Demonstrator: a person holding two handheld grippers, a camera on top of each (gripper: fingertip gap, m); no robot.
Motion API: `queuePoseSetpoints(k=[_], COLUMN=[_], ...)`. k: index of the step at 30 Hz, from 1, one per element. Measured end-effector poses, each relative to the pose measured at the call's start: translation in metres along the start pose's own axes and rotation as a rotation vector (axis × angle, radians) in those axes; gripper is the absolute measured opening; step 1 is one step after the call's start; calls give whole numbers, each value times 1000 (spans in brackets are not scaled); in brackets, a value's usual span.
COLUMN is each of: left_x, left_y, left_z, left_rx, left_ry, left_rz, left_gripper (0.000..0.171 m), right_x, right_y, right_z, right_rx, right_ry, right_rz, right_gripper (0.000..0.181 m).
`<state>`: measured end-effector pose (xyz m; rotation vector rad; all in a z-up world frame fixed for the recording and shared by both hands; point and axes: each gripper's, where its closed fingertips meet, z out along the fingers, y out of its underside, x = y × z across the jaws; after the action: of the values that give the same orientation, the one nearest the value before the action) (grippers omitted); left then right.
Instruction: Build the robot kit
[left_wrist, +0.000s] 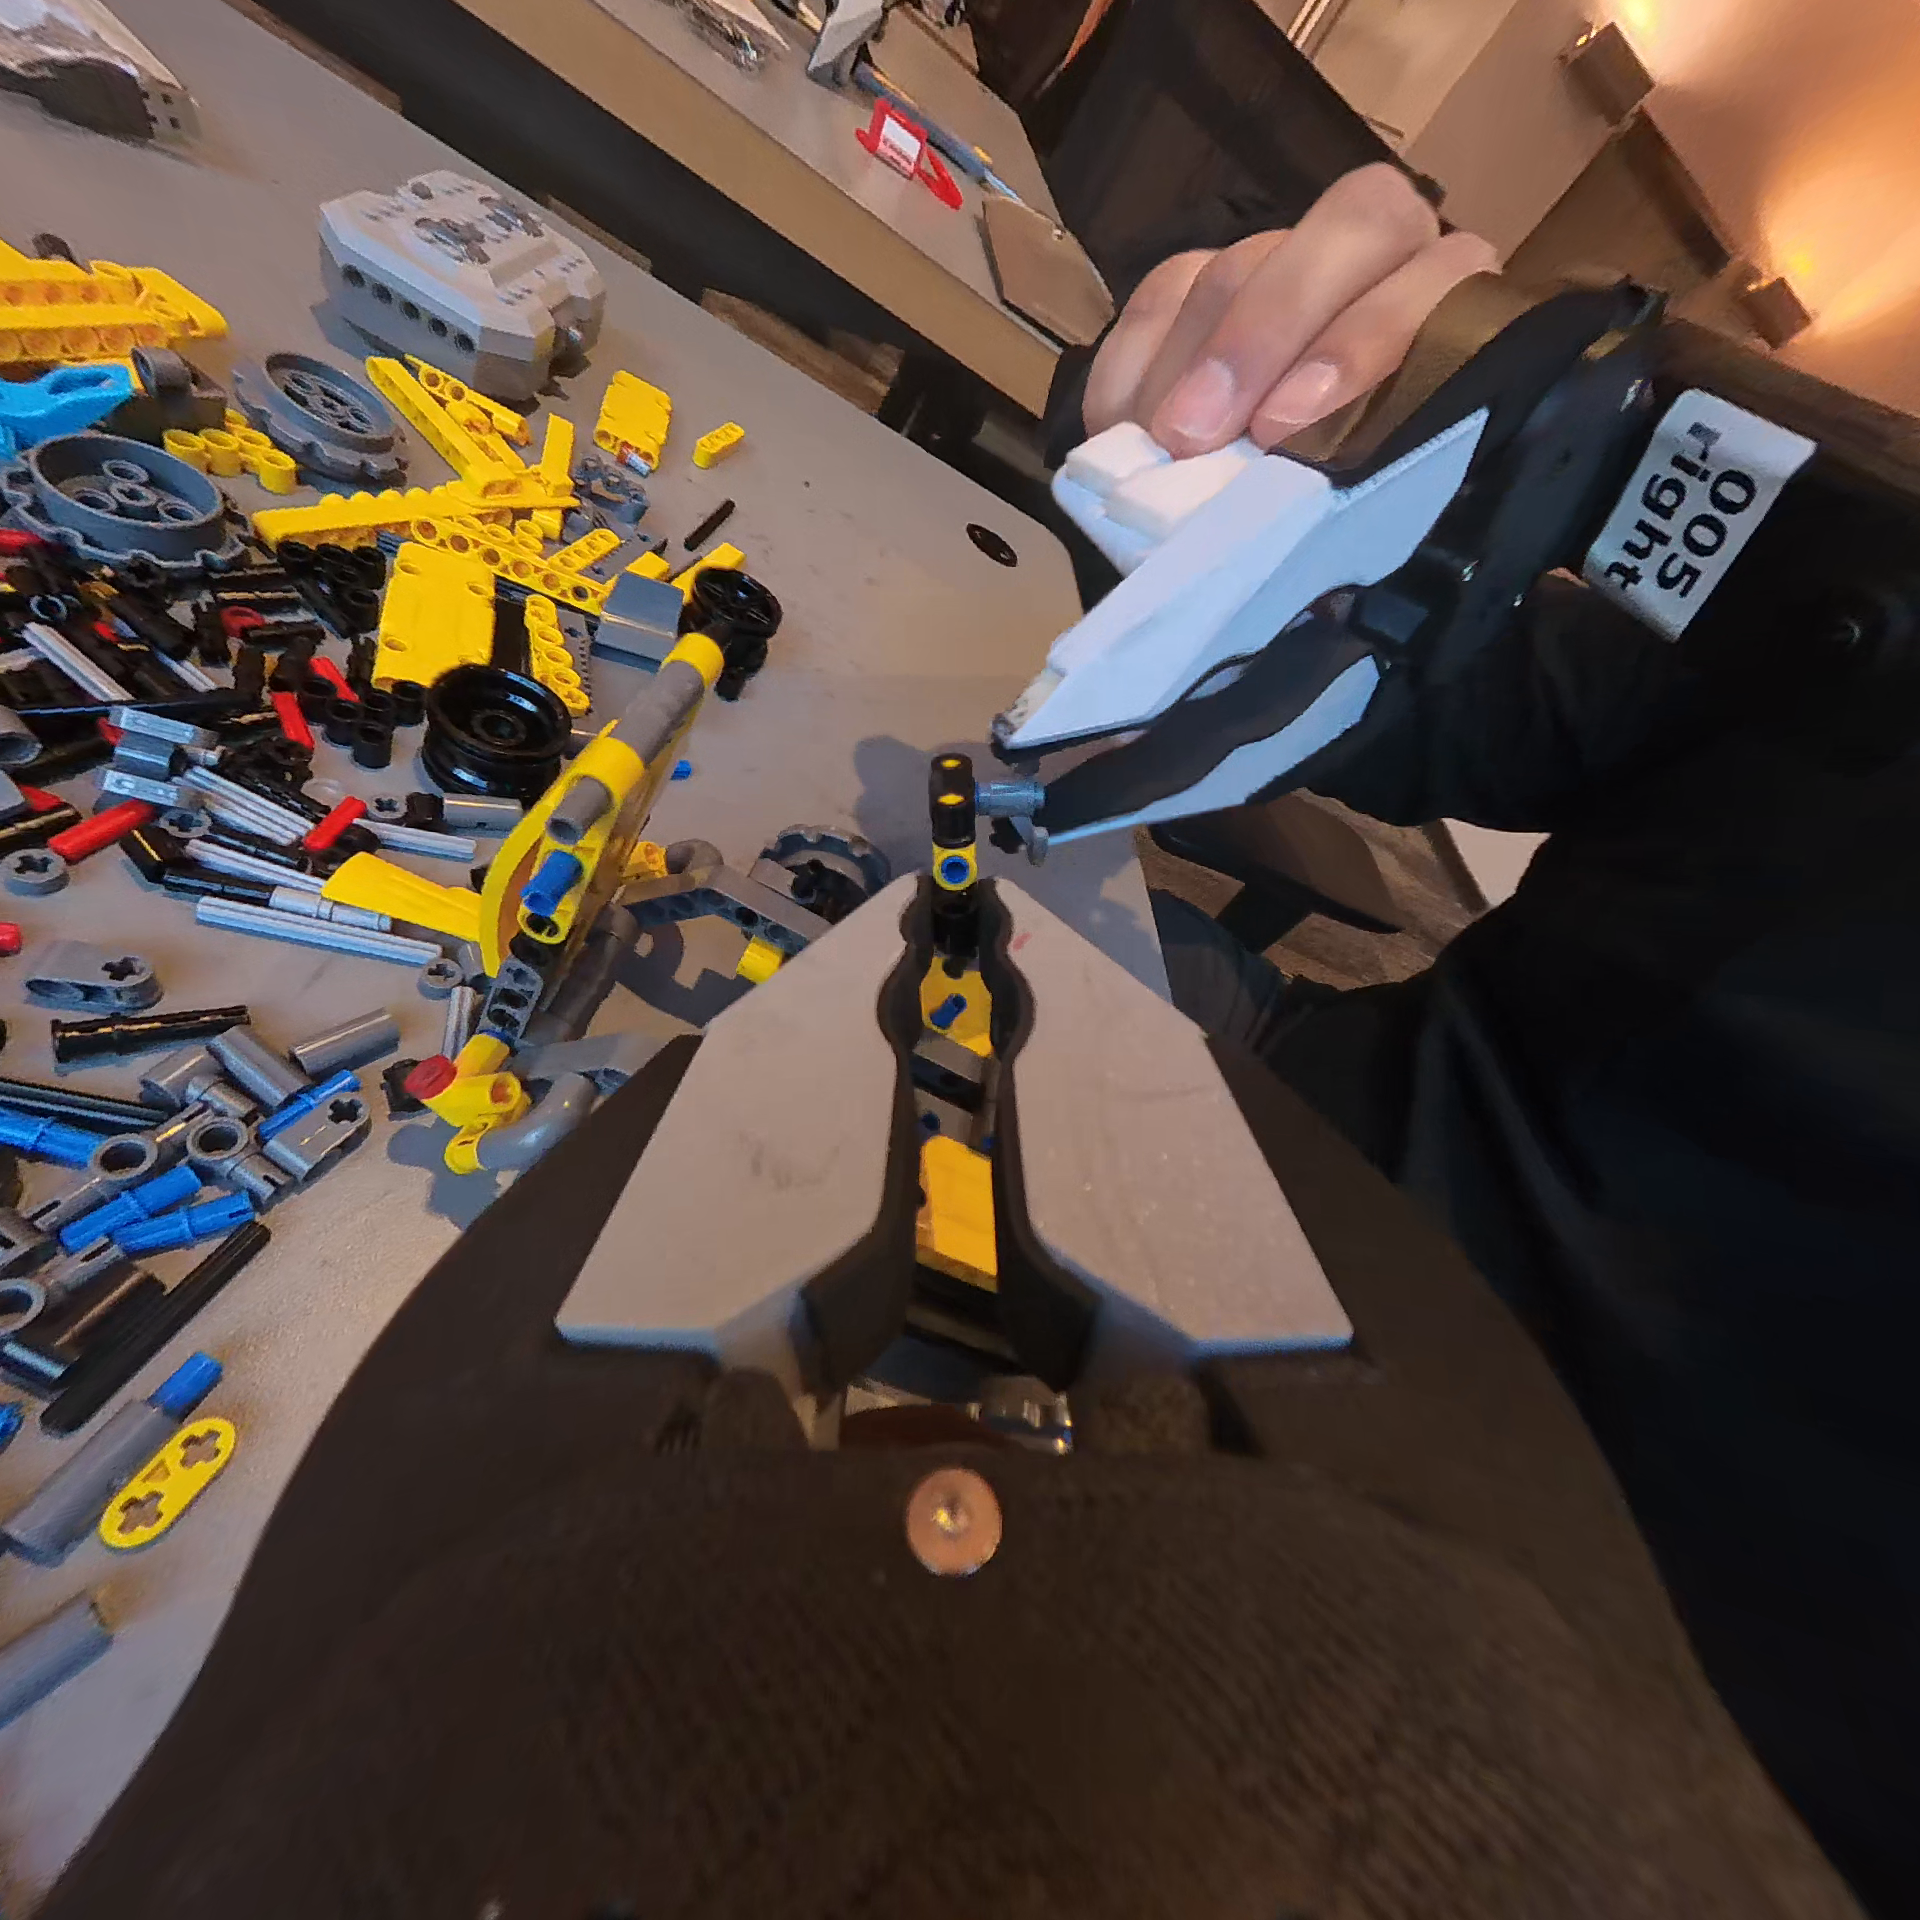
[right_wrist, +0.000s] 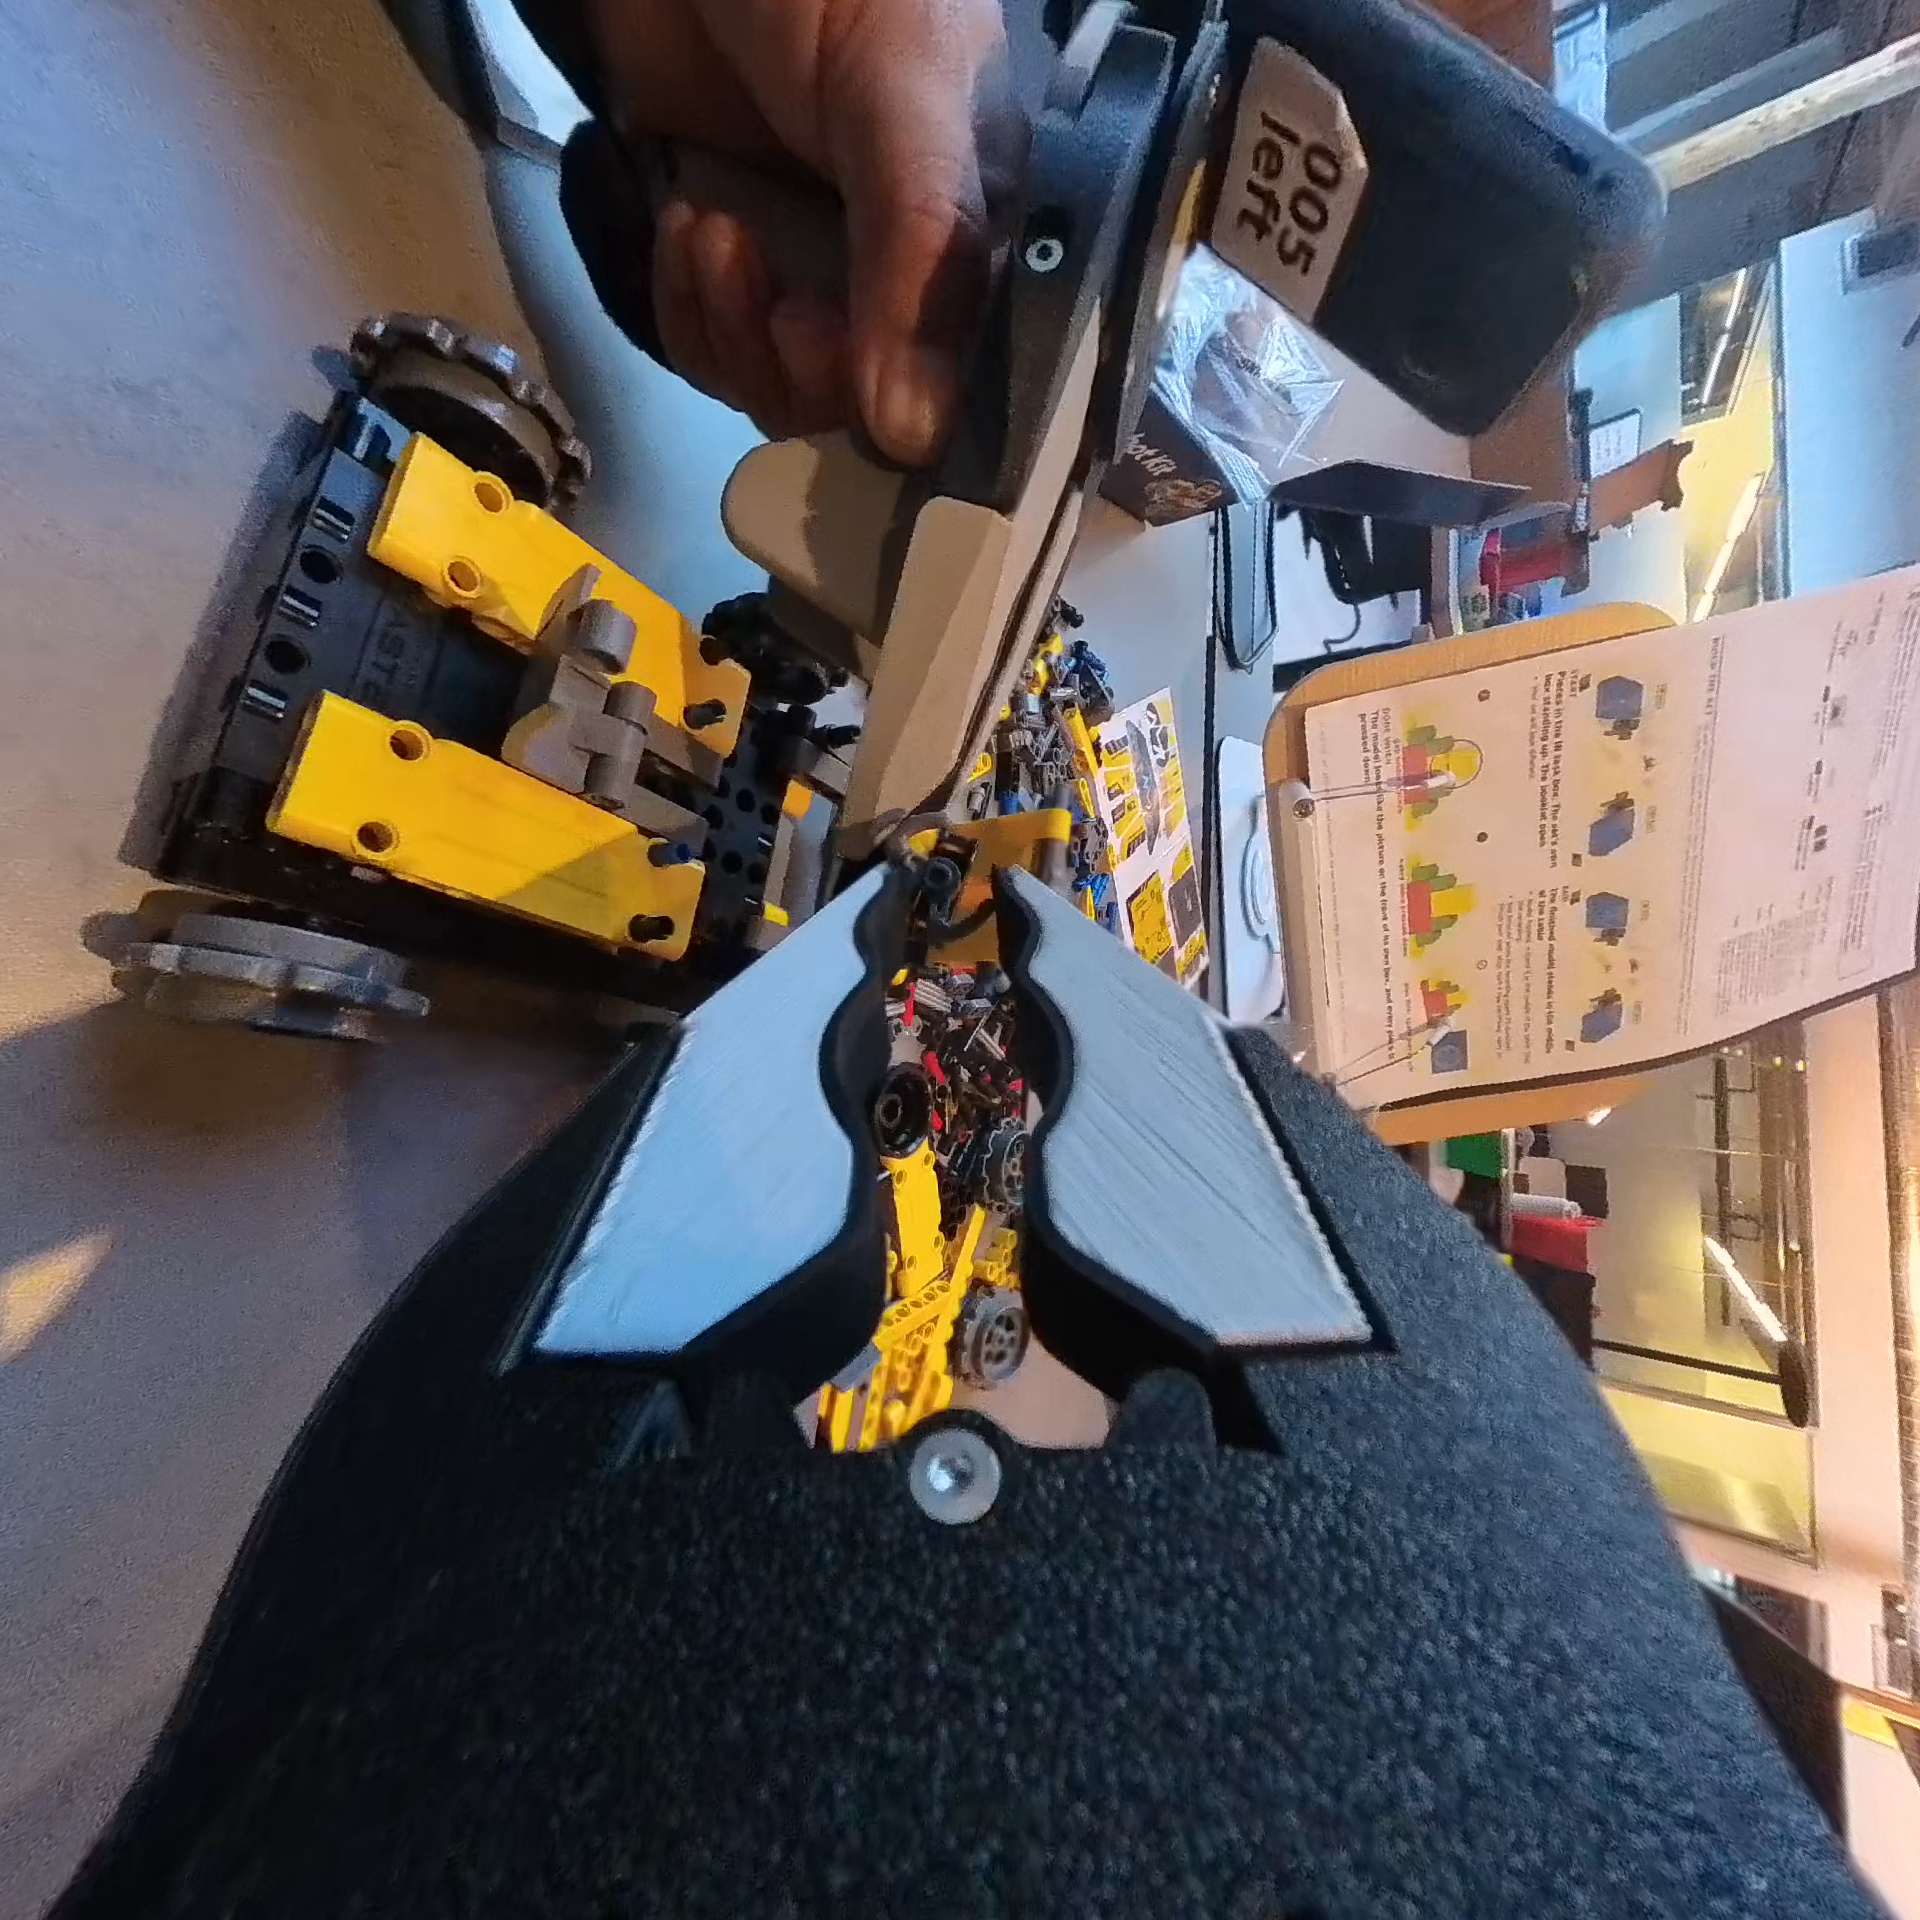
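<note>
Yellow-and-black brick assembly (left_wrist: 952, 997), grey table (left_wrist: 894, 623)

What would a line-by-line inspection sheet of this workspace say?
Surface: grey table, bare near its edge.
Things in hand: small yellow-black assembly with a grey pin at its side.
Clutter: pile of loose building parts, black wheel, grey block, partly built yellow vehicle.
Grippers: left tool is shut on the assembly, and right tool appears shut on the pin.
Cables: what looks like a dark cord far off, none near the tools.
Surroundings: printed sheet on a wooden board, second table behind.
</note>
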<state>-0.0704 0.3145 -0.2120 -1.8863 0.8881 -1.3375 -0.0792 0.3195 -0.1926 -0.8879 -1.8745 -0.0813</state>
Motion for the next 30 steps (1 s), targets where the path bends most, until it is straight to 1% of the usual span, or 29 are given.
queuePoseSetpoints(k=[3, 9, 11, 14, 18, 21, 22, 24, 26, 27, 30], left_x=[0, -7, -8, -9, -11, -5, -2, 2, 7, 9, 9], left_y=[-8, -21, -23, -23, -22, -23, -23, -22, -19, -17, -14], left_z=[-5, -13, -14, -14, -15, -17, -18, -18, -16, -14, -5], left_rx=[42, 122, 133, 134, 124, 134, 132, 121, 91, 80, 65], left_ry=[-14, -73, -91, -87, -108, -61, -40, -26, -11, -10, -27], left_rz=[17, 44, 56, 45, 76, 85, 90, 118, 162, 190, 230], left_gripper=[4, 4, 4, 4, 4, 4, 4, 4, 4, 4, 4], right_x=[9, 24, 26, 26, 22, 20, 18, 10, 0, -3, -10], right_y=[-2, -1, 0, -1, -1, 1, 4, 8, 3, 1, 2], right_z=[1, 7, 8, 9, 0, -12, -13, -13, -16, -17, -16], right_rx=[37, 134, 148, 146, 182, 251, 262, 296, 366, 388, 386], right_ry=[46, 195, 231, 255, 197, 115, 77, -21, -134, -164, -170], right_rz=[116, 518, 570, 563, 611, 710, 750, 839, 915, 944, 966], right_gripper=[15, 14, 14, 15, 18, 20, 23, 35, 32, 32, 31])
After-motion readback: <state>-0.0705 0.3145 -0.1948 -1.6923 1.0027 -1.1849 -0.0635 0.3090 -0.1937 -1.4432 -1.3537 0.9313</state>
